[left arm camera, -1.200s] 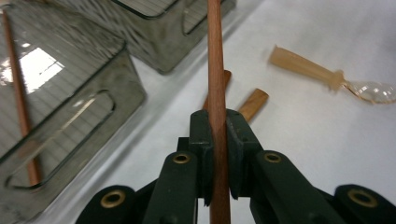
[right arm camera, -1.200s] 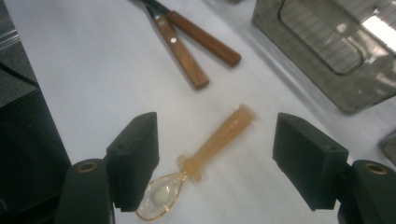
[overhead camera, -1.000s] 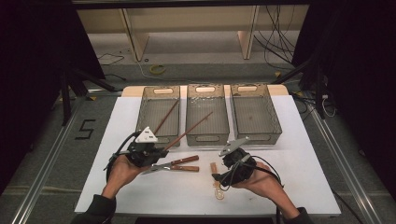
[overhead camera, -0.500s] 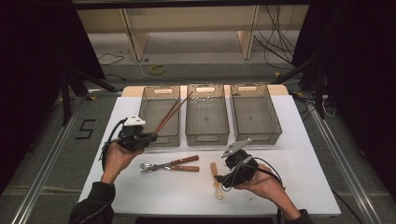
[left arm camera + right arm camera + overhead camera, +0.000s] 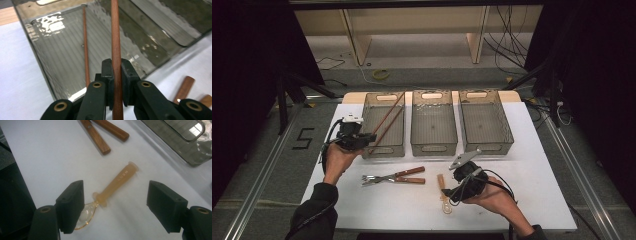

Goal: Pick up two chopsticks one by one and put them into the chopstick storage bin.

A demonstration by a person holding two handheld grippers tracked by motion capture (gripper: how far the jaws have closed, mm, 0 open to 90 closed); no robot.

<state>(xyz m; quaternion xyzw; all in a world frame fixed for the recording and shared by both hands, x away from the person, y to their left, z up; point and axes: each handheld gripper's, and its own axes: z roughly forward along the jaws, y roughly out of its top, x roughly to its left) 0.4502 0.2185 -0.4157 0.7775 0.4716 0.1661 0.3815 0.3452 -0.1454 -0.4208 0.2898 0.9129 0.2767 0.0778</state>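
A: Gripping one chopstick (image 5: 115, 32), the left gripper (image 5: 116, 82) sits left of centre, over the left bin (image 5: 368, 111).

B: Right gripper (image 5: 113, 206) gapes above the spoon (image 5: 110, 190). Off-centre closure risks pushing it away.

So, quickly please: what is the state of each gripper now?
Left gripper: shut on a wooden chopstick over the left bin.
Right gripper: open, above the amber spoon.
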